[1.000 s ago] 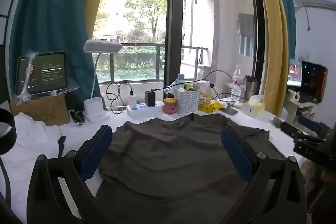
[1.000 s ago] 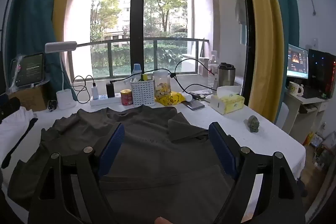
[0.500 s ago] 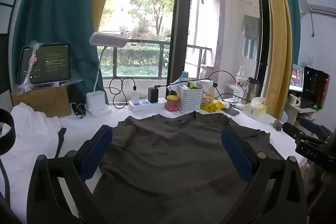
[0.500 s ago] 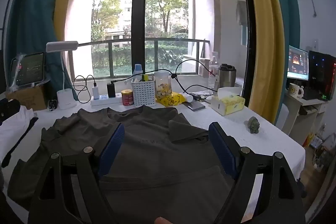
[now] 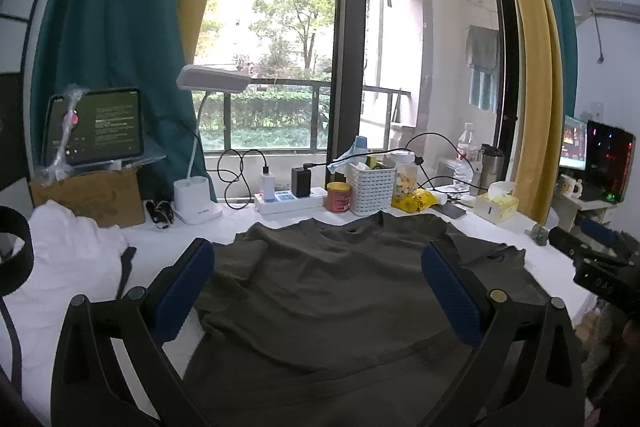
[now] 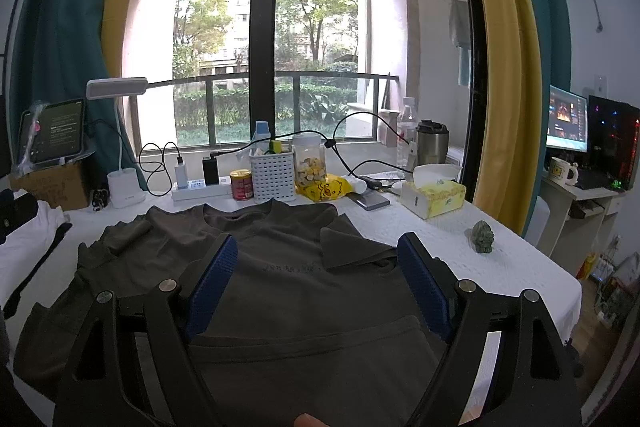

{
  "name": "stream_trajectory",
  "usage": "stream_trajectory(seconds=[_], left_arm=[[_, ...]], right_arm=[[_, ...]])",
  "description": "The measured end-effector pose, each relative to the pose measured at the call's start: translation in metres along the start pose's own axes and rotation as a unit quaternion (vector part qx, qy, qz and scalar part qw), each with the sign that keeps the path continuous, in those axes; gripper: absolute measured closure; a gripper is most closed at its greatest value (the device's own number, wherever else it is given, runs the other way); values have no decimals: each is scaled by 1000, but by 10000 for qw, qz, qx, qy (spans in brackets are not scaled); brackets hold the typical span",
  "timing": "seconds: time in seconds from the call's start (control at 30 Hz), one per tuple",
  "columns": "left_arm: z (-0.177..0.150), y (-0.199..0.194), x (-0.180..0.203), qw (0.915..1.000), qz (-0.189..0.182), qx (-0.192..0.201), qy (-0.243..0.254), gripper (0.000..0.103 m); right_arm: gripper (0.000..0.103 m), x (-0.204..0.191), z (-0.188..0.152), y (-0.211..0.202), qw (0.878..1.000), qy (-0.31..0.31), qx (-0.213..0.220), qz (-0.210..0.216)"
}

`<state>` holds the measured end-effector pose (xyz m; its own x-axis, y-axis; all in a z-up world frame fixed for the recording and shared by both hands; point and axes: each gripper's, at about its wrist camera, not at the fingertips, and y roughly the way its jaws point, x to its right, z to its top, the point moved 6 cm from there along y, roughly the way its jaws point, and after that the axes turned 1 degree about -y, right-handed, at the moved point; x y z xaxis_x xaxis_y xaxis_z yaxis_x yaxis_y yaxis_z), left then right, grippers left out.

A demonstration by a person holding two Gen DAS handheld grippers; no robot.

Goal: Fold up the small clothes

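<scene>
Window-side table (image 6: 460,239) carries your dark shirt (image 6: 288,279) spread flat, both sleeves partly turned in, so with each hand-held gripper, left (image 5: 316,287) and right (image 6: 316,283), wide open and empty, next pinch the hem.

Readable text — almost none from where I sit.

I see white lines of writing on the tablet screen (image 5: 96,126) and a faint printed line across the dark shirt's chest (image 6: 290,268) — both too small and blurred for me to read.
</scene>
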<state>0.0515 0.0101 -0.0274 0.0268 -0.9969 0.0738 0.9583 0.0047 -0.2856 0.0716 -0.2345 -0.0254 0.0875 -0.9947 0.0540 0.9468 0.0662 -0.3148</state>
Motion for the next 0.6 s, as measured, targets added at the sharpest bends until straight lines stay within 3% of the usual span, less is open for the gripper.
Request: stream_trajectory(seconds=[0.17,0.6], left_arm=[[1,-4,3,9993,174,277,206,1],[0,-3,4,9990,207,289,261,1]], right_arm=[[18,0,0,0,10000,-4,5,7],[18,0,0,0,10000,5,-14,6]])
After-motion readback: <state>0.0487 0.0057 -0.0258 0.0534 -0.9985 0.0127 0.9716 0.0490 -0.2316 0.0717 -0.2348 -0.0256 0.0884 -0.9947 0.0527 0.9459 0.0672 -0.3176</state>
